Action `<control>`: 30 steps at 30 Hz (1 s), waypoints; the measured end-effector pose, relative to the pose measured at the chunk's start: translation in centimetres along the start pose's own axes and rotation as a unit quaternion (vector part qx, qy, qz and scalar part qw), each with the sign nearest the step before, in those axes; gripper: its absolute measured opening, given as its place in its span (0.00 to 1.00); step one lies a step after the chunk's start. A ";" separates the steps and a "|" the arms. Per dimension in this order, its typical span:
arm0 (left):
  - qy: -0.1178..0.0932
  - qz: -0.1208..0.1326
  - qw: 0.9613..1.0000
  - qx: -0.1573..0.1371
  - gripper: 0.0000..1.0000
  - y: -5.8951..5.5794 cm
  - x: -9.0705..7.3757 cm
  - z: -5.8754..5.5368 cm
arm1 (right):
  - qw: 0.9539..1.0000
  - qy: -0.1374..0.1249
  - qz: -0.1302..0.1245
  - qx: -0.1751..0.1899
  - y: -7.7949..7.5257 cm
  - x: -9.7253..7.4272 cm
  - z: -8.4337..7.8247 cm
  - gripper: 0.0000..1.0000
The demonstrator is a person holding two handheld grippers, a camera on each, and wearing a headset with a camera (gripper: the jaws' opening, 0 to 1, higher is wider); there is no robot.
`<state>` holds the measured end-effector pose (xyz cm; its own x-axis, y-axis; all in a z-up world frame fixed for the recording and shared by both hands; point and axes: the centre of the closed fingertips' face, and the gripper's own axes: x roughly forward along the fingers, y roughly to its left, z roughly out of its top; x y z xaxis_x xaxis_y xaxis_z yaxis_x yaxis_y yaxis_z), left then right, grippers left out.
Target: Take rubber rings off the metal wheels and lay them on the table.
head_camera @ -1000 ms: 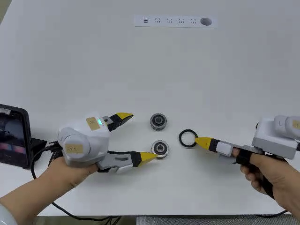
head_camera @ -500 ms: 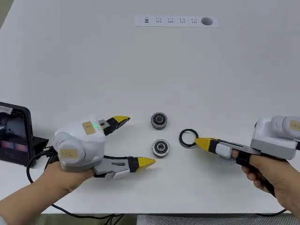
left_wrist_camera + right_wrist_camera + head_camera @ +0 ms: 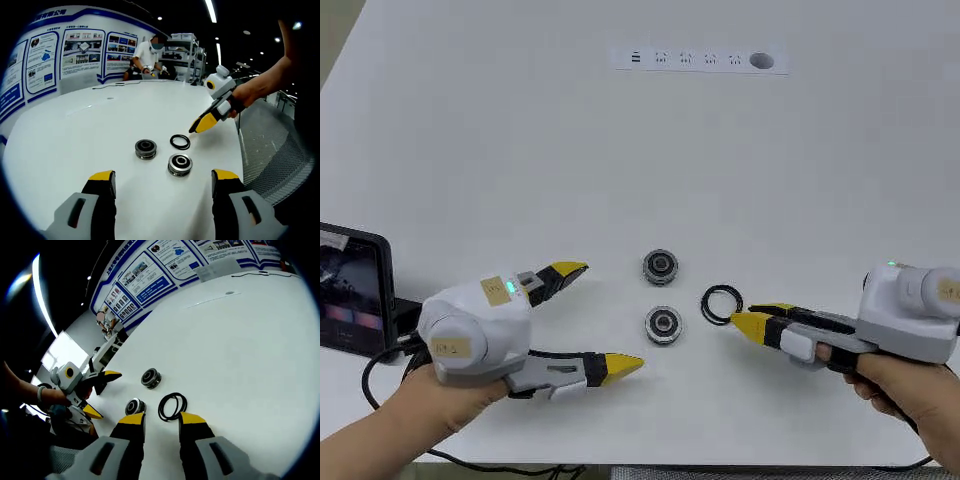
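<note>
White desk point(image 3: 470, 150), power strip point(image 3: 700, 60) at top centre of the head view, socket detail too small to read. Tablet point(image 3: 350, 290) at the left edge is cut off by the frame and its screen is unreadable.

Left gripper point(image 3: 597, 317) is at lower left of the head view with its jaws spread wide and nothing between them. Right gripper point(image 3: 752, 318) is at lower right, and the hand point(image 3: 900, 385) holding it is clipped by the corner. From above its jaws overlap, so the gap is hard to judge. The right gripper view shows them slightly apart with nothing gripped.

Rubber ring point(image 3: 721, 303) lies flat on the desk right of centre, just beside the right gripper's yellow tips. Can't tell whether they touch. In the right gripper view its outline looks doubled, so it could be one ring or two stacked.

Upper wheel point(image 3: 660, 266) and lower wheel point(image 3: 663, 324) sit just left of the ring, apart from each other and from both grippers. Each has a dark rim, too small to tell whether that is rubber or bare metal.

In the left gripper view the wheels and ring sit mid-frame above its own jaws, and the right gripper comes in from the upper right with its tip at the ring. Wall posters point(image 3: 75, 50) in the background are blurred, and a person point(image 3: 147, 55) at top centre is small and indistinct.
</note>
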<state>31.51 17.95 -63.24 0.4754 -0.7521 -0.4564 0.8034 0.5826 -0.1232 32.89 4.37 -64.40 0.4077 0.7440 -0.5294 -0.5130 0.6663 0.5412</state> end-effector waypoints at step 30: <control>-0.018 0.006 1.000 -0.006 0.84 -1.8 -2.2 0.6 | 0.965 0.024 -0.009 -0.262 2.0 -1.5 -2.1 0.76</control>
<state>29.18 18.38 -61.50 0.4972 -0.7563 -0.4251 0.7941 0.5941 -0.1281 29.63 4.48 -63.92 0.3914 0.7210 -0.5718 -0.8227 0.5526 0.1336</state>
